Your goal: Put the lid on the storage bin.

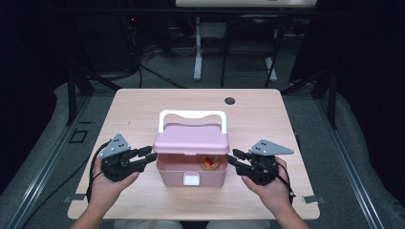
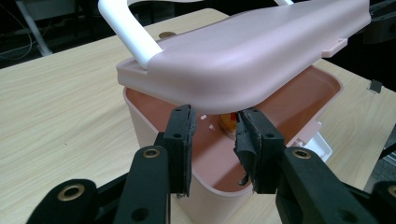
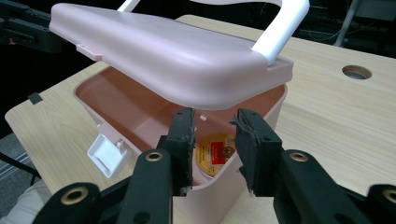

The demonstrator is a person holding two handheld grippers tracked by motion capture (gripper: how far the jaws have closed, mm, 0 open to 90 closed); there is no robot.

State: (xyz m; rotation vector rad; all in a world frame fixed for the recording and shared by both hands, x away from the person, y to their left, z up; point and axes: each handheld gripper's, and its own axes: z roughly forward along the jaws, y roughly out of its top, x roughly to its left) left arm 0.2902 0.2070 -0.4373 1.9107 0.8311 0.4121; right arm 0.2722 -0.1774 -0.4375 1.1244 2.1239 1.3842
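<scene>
One pink box [image 1: 191, 171] sits on the bench [image 1: 267, 119] slightly toward the person's edge of centre, between the two grippers; its one lid [image 1: 192, 138], the same pale pink with rounded corners, is lifted at the front and tilts up, hinged along the back; one white handle [image 1: 192, 115] arches over the lid at 12 o'clock; one white latch [image 1: 191, 179] hangs on the front wall at 6 o'clock; inside lies one round yellow-and-red item [image 1: 210, 162], toward 3 o'clock of the box floor, its label too small to read.

The left gripper [image 1: 152, 155] stands at 9 o'clock of the box, its jaws spread with a gap between them, their tips up at the lid's side edge above the box rim; whether the pads touch the lid cannot be told. The right gripper [image 1: 231, 157] stands at 3 o'clock, jaws likewise apart, tips at the opposite side edge of the lid, contact not clear.

One dark round hole [image 1: 230, 100] marks the bench at 1 o'clock, well apart from the box; bare wood runs all round the box, widest toward 12 o'clock, narrower toward the near edge at 6 o'clock.
</scene>
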